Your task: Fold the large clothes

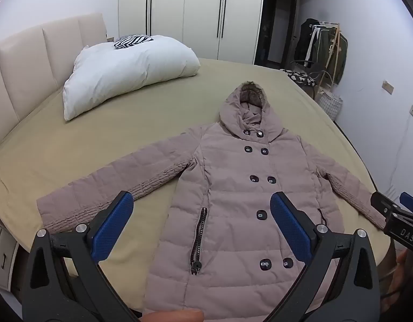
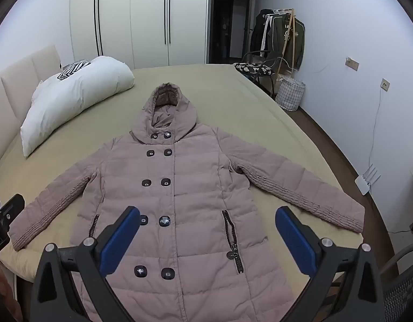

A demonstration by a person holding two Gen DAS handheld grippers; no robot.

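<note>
A dusty-pink hooded down coat (image 1: 233, 196) lies flat and face up on the olive bed sheet (image 1: 142, 123), sleeves spread to both sides, hood pointing away. It has two rows of dark buttons and zip pockets. It also shows in the right wrist view (image 2: 179, 187). My left gripper (image 1: 201, 214) is open and empty, held above the coat's lower left part. My right gripper (image 2: 207, 230) is open and empty above the coat's lower right part. Its tip shows at the right edge of the left wrist view (image 1: 394, 212).
A white pillow (image 1: 126, 75) with a zebra-print item lies at the bed's left by the padded headboard (image 1: 32, 61). Wardrobes stand behind. A chair (image 2: 257, 67), a clothes rack (image 2: 284, 35) and a laundry basket (image 2: 289, 94) stand right of the bed.
</note>
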